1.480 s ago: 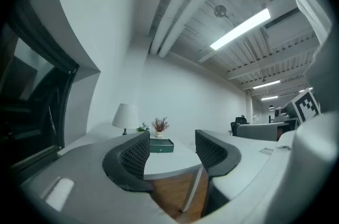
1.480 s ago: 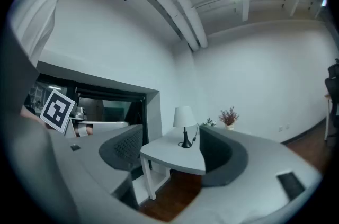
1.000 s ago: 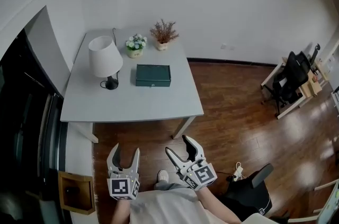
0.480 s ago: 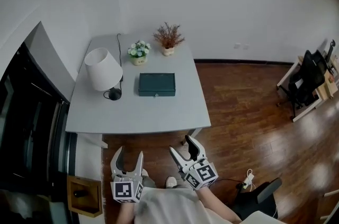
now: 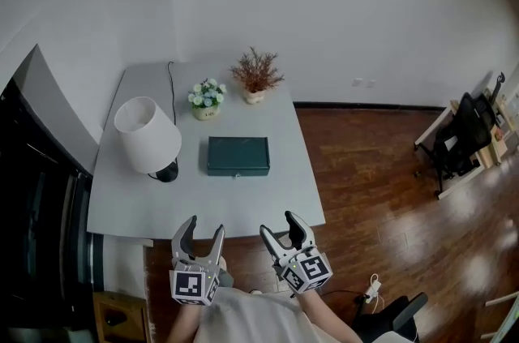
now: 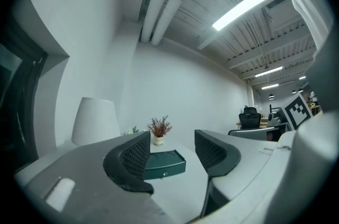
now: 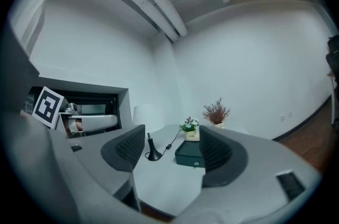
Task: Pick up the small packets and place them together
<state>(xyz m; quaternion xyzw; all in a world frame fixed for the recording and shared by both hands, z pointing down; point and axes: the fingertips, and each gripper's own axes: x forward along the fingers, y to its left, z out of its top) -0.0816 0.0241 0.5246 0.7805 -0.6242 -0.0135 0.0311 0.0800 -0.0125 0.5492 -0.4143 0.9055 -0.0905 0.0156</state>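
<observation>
No small packets show in any view. A dark green box (image 5: 238,156) lies shut on the grey table (image 5: 268,203), also seen as the green box (image 6: 165,163) and green box (image 7: 189,154) in the gripper views. My left gripper (image 5: 203,233) and right gripper (image 5: 280,226) hover side by side just short of the table's near edge, both open with nothing between their jaws. Both point toward the box.
A white-shaded lamp (image 5: 148,136) stands on the table's left, its cord running to the back. A small flower pot (image 5: 206,96) and a dried-plant pot (image 5: 255,75) sit at the table's far edge. Wooden floor (image 5: 381,187) and an office chair (image 5: 466,122) lie to the right.
The view has come closer to the table. Both grippers now sit at its near edge instead of well short of it. The right jaws narrowed slightly.
</observation>
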